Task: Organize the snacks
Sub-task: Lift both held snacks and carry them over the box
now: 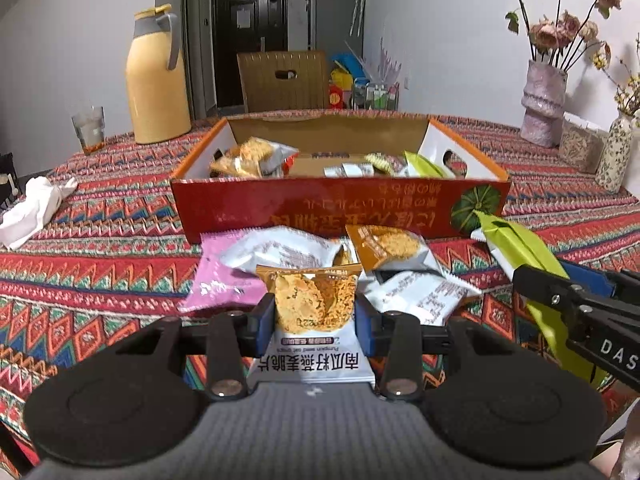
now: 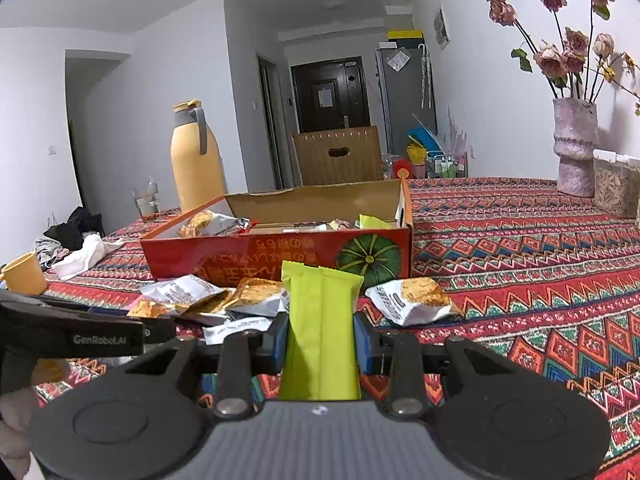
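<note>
Left gripper: fingers clenched on an oat-crisp packet, glossy film, orange top and white base, crimped ends, held just above the loose pile on the tabletop.

Advice: carry it level over the near wall of the box and release only once inside. The film is slick and the crisps brittle, so squeezing harder would likely crush them.

Loose packets: crinkled white, pink and orange film, heaped just in front of the box.

Box: open cardboard, red printed outside with a green pumpkin, plain brown within, some packets already in it.

Right gripper: fingers grasping a lime-green bar wrapper, matte, long and flat, upright. It probably goes to the box's right end, where a similar green wrapper lies.

Tabletop: woven zigzag cloth in red, teal and orange.
</note>
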The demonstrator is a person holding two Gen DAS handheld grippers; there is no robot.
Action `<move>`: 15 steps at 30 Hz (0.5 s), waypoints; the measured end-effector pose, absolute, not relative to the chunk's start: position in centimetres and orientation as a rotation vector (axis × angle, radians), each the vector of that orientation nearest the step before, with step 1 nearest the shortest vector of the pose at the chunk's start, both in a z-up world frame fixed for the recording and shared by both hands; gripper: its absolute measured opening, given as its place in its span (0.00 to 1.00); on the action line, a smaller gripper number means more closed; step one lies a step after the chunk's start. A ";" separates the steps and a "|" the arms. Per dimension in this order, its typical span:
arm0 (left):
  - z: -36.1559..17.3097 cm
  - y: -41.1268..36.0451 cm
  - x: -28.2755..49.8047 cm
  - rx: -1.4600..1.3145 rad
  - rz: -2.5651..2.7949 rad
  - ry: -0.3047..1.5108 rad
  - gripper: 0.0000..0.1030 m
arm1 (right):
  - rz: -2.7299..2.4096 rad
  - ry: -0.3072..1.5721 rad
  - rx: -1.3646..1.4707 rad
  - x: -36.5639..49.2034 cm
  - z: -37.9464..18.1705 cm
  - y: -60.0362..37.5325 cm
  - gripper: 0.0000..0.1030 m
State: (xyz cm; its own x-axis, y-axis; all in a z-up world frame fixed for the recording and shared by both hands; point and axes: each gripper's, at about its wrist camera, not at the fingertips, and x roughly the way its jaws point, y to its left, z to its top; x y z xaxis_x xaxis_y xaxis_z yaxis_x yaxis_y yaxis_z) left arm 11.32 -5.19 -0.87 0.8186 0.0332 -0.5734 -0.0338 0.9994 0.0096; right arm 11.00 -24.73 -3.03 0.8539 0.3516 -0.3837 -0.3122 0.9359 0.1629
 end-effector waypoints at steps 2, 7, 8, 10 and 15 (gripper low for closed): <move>-0.4 -5.0 11.2 0.000 0.033 0.591 0.40 | 0.351 0.417 0.092 11.1 -2.8 -24.5 0.32; 1.0 -4.6 11.3 0.001 0.031 0.541 0.40 | 0.350 0.402 0.083 11.5 -2.0 -23.8 0.32; 1.2 -4.5 11.4 0.000 0.032 0.534 0.40 | 0.350 0.397 0.081 11.6 -1.8 -23.7 0.32; 1.7 -4.4 11.6 0.001 0.034 0.518 0.40 | 0.349 0.388 0.078 11.9 -1.4 -23.4 0.32; 3.0 -3.7 12.6 -0.004 0.039 0.476 0.40 | 0.345 0.372 0.076 12.8 -0.4 -22.7 0.32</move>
